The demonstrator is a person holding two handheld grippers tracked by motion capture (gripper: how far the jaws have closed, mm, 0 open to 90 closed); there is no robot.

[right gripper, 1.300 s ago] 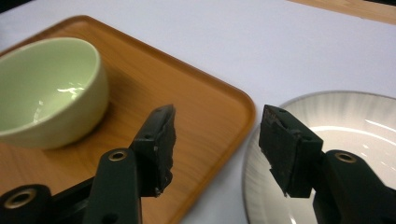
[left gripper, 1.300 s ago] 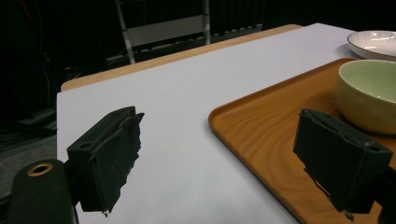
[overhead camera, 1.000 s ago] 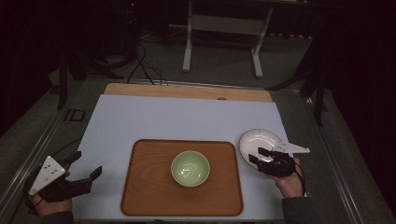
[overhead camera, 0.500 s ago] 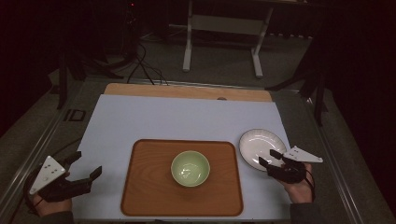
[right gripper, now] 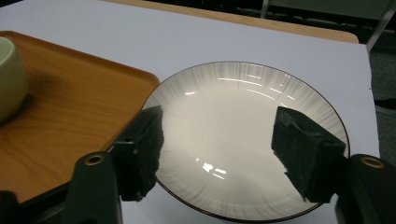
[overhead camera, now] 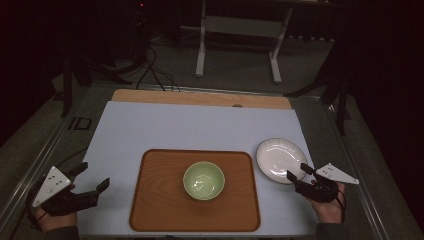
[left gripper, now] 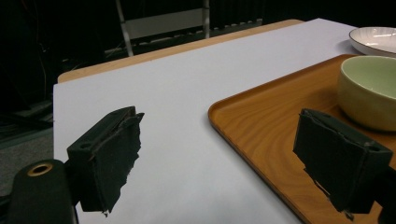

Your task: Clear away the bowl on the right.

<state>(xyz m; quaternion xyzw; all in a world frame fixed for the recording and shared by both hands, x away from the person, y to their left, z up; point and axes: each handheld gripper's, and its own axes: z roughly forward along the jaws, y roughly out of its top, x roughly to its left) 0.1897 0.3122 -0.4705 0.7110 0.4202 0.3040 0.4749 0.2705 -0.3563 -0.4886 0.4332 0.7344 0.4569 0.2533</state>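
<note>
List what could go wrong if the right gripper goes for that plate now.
1. The white plate lies flat on the table sheet, so the open right gripper may struggle to get under its low rim and could push it instead.
2. The plate sits right beside the wooden tray; a shove could knock it against the tray edge.

far half of white mat (overhead camera: 200, 125) lying bare | tray (overhead camera: 150, 200) with bowl (overhead camera: 203, 180) occupying near centre | plate (overhead camera: 280, 159) sitting beside tray's right edge
</note>
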